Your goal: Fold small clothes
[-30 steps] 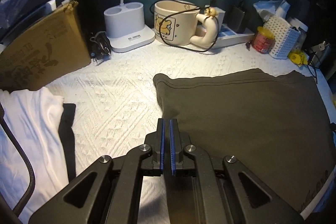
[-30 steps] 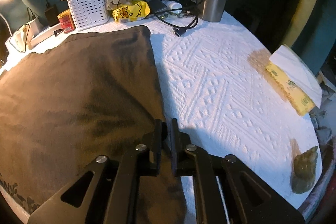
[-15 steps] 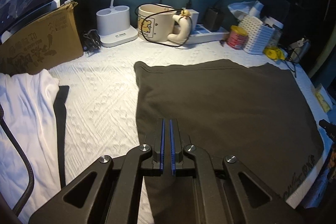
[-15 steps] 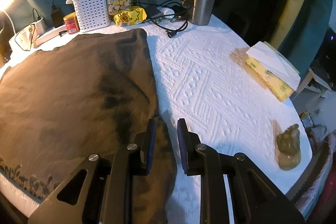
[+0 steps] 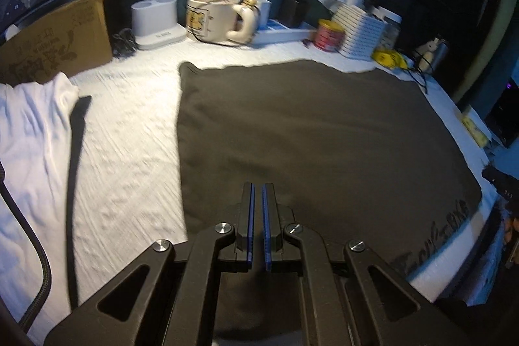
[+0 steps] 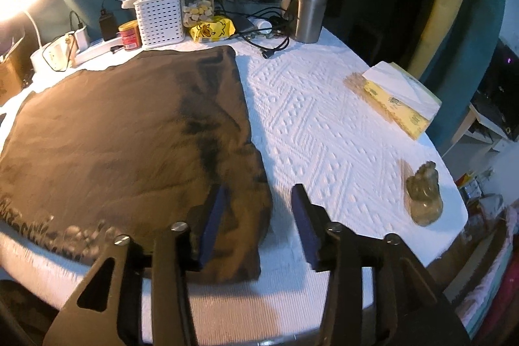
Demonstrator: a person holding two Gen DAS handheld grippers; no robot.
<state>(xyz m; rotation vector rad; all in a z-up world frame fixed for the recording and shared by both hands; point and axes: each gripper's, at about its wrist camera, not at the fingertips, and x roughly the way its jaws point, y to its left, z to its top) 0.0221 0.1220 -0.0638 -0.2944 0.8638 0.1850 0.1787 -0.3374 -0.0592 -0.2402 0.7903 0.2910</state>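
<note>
- The right gripper (image 6: 259,216) had been nearly clenched a second earlier; now its jaws were opening and stood well apart, with nothing pinched between the pads
- Its left finger hovered over the near right corner of the dark garment (image 6: 129,132), its right finger over the bare white textured cover (image 6: 324,125); the cloth edge ran between them, unheld
- The left gripper (image 5: 258,226) stayed clenched throughout, blue pads almost meeting, and no fabric was visible between them
- Both wrist views had widened over the last second: more of the garment showed, and its far edge sat farther up each frame, so both hands had drawn back toward the near side
- The garment lay spread flat in the middle of the cover, its far edge just short of the white slotted basket (image 6: 160,21) and the red tin (image 6: 129,36), its printed near edge at the near rim of the table
- A white garment (image 5: 29,132) lay crumpled to the left, well apart from the dark one
- Judged from this, a fold or smoothing pass had just been let go, and the dark piece looked ready for its next fold; the right hand seemed best placed to take the near right corner
</note>
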